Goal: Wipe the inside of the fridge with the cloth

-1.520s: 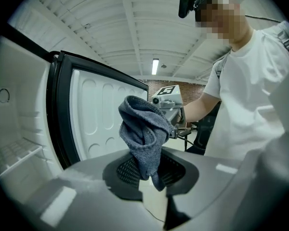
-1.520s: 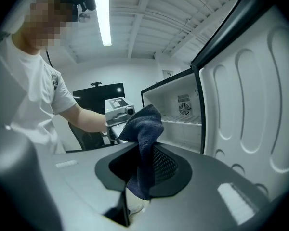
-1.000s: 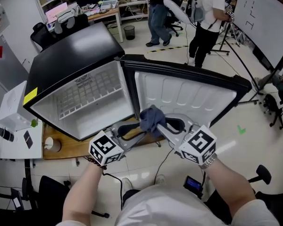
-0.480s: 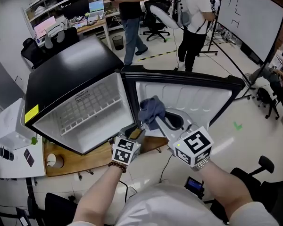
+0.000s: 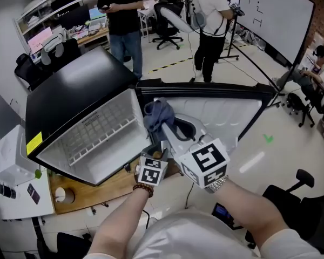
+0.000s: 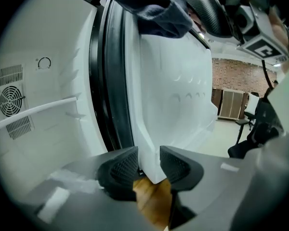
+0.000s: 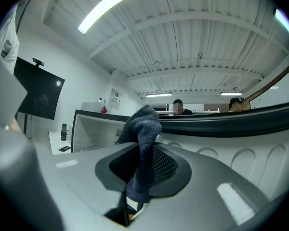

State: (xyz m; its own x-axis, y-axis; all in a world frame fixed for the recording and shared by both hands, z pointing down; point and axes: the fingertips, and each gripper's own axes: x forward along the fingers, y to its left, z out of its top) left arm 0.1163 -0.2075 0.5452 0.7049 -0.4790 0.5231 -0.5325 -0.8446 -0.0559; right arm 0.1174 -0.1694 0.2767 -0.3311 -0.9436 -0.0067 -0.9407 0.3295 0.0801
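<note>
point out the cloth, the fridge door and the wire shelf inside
cloth [image 5: 157,114], head view, on its bunched upper fold
fridge door [image 5: 227,109], head view, on the white inner liner
wire shelf [image 5: 100,134], head view, on the middle of the grid

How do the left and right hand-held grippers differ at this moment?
The right hand-held gripper is shut on the dark cloth. The left hand-held gripper holds no cloth, and its jaws stand apart astride the lower edge of the fridge door. In the head view the right one sits higher, over the door, and the left sits lower. Both carry a marker cube.
</note>
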